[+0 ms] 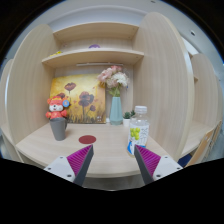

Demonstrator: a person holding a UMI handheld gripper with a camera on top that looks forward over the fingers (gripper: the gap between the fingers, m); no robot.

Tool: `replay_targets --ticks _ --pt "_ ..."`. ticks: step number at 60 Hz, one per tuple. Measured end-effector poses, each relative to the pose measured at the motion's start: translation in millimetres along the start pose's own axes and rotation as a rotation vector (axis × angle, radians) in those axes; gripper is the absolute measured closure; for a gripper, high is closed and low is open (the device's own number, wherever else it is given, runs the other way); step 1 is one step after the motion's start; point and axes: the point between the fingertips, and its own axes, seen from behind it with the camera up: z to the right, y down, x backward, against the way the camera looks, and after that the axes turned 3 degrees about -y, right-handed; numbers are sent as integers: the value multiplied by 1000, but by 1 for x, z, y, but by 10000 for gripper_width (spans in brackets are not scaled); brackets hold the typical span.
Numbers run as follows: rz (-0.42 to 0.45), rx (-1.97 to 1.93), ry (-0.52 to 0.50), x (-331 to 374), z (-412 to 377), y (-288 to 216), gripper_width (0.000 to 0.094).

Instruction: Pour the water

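Observation:
A clear plastic water bottle point(139, 128) with a white cap and a label stands upright on the light wooden desk point(110, 152), just beyond my right finger. A grey cup point(58, 128) holding a red stuffed toy stands at the desk's left, beyond my left finger. A small dark red round coaster point(88, 139) lies on the desk between them. My gripper point(112, 160) is open and empty, held back at the desk's near edge, its magenta pads point(80, 158) wide apart.
A light blue vase point(115, 108) with pale flowers stands at the back by a flower picture point(80, 98). A shelf point(92, 57) runs above. Wooden side panels point(165, 85) close in the desk at both sides.

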Motion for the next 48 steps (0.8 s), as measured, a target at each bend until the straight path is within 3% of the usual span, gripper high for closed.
replay_targets --ticks 14,33,37,41,48 --pt "-4 -9 106 -37 84 -1 100" --pt "37 16 53 -108 102 -10 105" --pt "43 29 44 -121 103 -16 178" --pt "54 31 30 -131 100 -21 339" --pt "53 21 35 -131 100 -23 429"
